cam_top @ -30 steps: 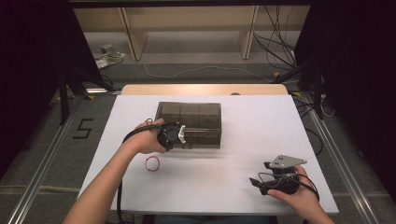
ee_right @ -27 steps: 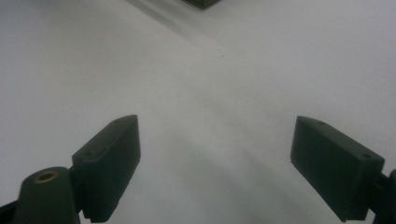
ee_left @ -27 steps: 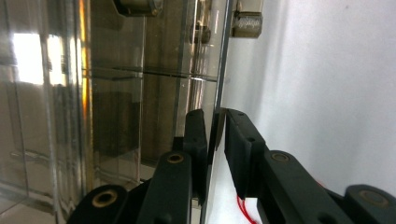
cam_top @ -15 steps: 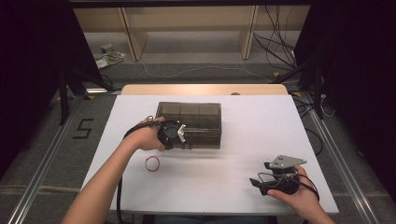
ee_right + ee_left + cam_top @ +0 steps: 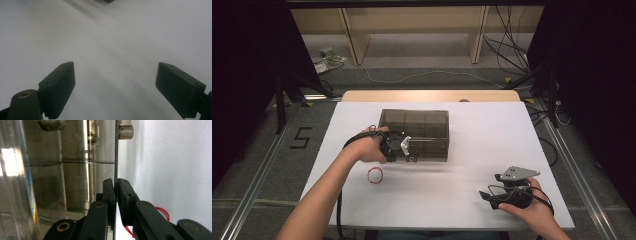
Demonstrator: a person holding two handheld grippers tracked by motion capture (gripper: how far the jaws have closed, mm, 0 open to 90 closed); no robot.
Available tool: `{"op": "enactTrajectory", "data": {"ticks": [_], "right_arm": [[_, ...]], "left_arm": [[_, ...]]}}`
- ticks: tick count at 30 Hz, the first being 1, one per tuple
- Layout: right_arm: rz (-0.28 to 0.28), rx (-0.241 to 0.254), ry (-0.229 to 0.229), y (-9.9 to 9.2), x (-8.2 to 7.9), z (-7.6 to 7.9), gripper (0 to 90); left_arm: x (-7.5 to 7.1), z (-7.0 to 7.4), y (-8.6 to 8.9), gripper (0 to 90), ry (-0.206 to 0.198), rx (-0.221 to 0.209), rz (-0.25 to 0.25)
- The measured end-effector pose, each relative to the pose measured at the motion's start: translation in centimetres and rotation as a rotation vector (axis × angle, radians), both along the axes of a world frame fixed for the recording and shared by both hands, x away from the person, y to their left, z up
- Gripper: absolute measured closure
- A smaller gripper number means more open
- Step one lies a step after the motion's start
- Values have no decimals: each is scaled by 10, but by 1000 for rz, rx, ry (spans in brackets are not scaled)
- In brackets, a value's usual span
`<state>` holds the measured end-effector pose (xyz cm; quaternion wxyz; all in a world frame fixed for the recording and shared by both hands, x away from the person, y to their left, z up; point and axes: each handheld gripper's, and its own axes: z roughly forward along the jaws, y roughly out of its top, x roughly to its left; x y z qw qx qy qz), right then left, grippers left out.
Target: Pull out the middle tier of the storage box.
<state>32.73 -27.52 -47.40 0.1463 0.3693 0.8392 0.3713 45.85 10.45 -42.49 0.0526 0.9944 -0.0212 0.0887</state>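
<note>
At the smoky box's [image 5: 414, 134] near edge, the left gripper [image 5: 403, 146] has just been closing its jaws on its thin lid.

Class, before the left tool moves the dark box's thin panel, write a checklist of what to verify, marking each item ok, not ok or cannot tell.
1. Left tool grips the thin panel: ok; its jaws have just been closing, with the panel between them.
2. Right tool open, nothing in it: ok.
3. Right tool steadies the box: not ok; it sits well apart.
4. Red band lies apart from the box: ok.
5. Panel free to swing: cannot tell.
</note>
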Motion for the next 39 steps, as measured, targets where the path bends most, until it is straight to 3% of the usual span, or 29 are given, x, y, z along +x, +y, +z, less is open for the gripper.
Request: {"op": "enactTrajectory", "data": {"ticks": [26, 39], "right_arm": [[-2, 0, 2, 1, 0, 0, 167], [-2, 0, 2, 1, 0, 0, 167]], "left_arm": [[-17, -1, -1, 843, -22, 1, -3], [-26, -3, 0, 846, -18, -21, 15]]}}
